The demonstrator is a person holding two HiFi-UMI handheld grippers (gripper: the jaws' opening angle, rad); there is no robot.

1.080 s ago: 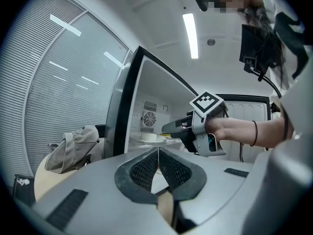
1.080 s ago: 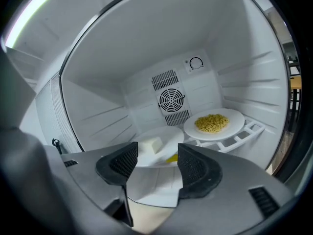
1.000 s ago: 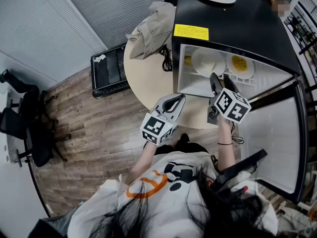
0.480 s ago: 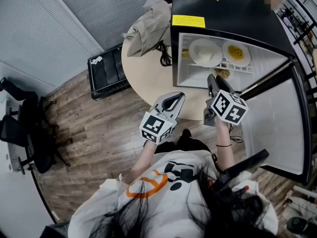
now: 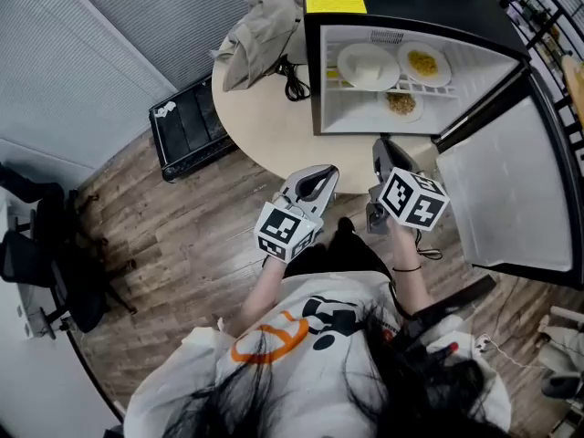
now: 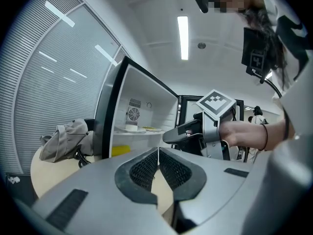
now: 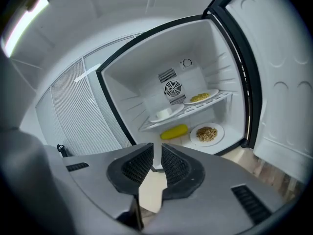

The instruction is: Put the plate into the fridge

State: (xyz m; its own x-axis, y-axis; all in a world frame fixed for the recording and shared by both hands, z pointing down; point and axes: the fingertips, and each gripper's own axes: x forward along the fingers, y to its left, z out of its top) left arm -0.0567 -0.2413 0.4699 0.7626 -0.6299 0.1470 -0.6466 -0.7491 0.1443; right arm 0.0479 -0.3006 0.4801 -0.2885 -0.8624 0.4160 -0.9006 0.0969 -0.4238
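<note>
The black fridge (image 5: pixel 314 80) stands open on the round table. A plate of brown food (image 5: pixel 400 104) (image 7: pixel 207 133) lies on its floor beside a yellow item (image 7: pixel 174 131). On the wire shelf above sit a white plate with a cup (image 5: pixel 368 65) (image 7: pixel 165 114) and a plate of yellow food (image 5: pixel 422 62) (image 7: pixel 200 97). My right gripper (image 5: pixel 387 150) (image 7: pixel 157 150) hangs in front of the fridge, clear of it. Its jaws are closing, with a narrow gap and nothing between them. My left gripper (image 5: pixel 318 179) (image 6: pixel 158 152) is beside it, shut and empty.
The fridge door (image 5: pixel 497 199) swings wide to the right. A grey cloth (image 5: pixel 260 30) and a black cable (image 5: pixel 292 80) lie on the round table (image 5: pixel 265 130). A black case (image 5: pixel 187 126) rests on the wood floor, with an office chair (image 5: pixel 55 272) far left.
Both grippers have drawn back from the fridge toward the person. The plate of brown food, hidden behind the right gripper before, now shows on the fridge floor.
</note>
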